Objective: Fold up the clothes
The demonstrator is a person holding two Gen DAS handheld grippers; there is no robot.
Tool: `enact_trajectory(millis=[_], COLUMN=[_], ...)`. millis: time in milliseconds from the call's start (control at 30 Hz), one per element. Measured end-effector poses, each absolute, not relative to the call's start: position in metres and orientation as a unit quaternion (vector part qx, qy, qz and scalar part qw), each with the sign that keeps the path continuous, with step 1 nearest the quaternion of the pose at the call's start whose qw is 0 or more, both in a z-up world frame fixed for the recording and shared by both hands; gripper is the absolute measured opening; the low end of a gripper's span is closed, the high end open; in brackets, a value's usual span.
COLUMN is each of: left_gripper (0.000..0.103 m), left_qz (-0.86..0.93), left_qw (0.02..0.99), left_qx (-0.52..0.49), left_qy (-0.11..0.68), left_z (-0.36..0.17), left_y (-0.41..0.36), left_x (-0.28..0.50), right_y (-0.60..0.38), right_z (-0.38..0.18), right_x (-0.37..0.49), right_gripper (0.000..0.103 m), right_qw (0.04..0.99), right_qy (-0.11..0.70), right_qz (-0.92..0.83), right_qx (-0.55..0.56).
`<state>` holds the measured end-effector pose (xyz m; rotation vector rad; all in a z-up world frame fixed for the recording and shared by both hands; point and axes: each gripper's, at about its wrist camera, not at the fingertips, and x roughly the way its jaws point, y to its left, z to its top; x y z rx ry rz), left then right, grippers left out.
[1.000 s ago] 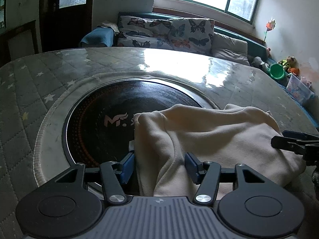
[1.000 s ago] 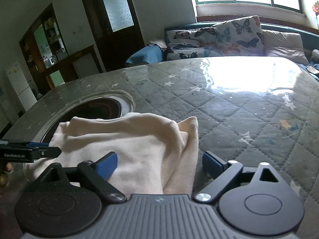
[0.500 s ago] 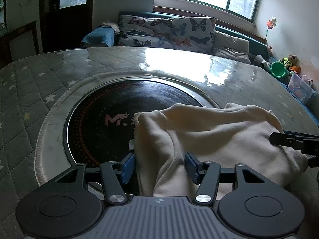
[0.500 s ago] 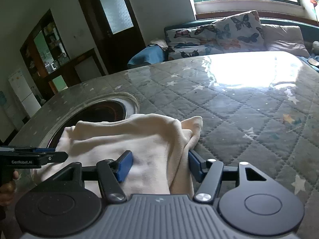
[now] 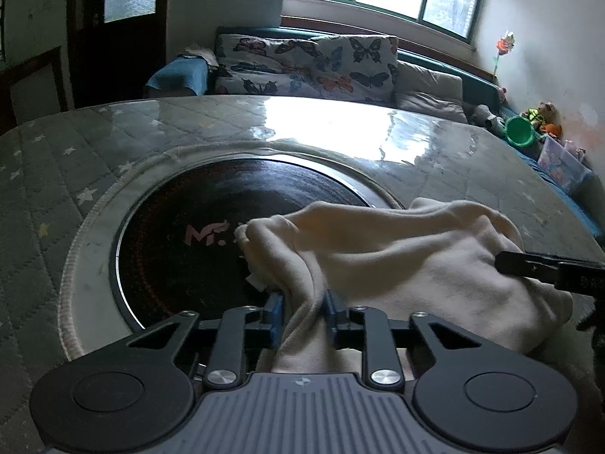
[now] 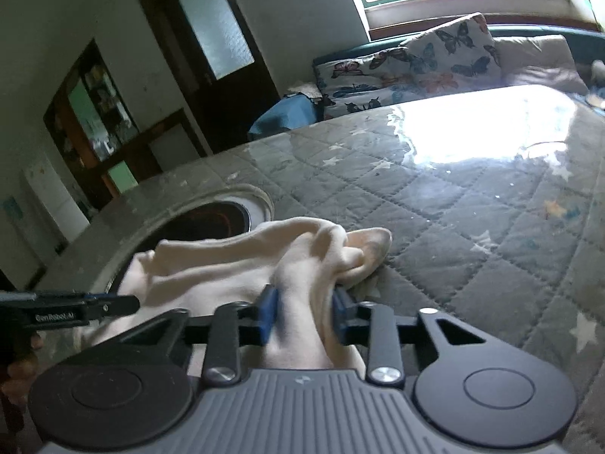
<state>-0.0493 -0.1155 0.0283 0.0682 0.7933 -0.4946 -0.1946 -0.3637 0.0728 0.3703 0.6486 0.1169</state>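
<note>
The cream garment (image 5: 416, 265) is pinched by both closing tools, left tool (image 5: 302, 312) and right tool (image 6: 304, 312); even lifting is advised.

Pink "MF" lettering on the black round hob (image 5: 181, 249); "GenRobot.AI" on the left gripper (image 6: 124, 304)
</note>
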Motion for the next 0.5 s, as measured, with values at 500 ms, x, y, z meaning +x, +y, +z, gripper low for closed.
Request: enact_trajectory(millis=[500], left_gripper=[0.013], left_qz=[-0.293], left_qw=[0.893], left_qx=[0.069], left_qy=[0.334], left_z=[0.080], left_y=[-0.155], left_x=[-0.061], right_y=[-0.373], right_z=[0.121], right_x=[-0.219], right_gripper=[0.020], right_qw=[0.954], right_qy=[0.259], right_qz=[0.045], right_qx=[0.146])
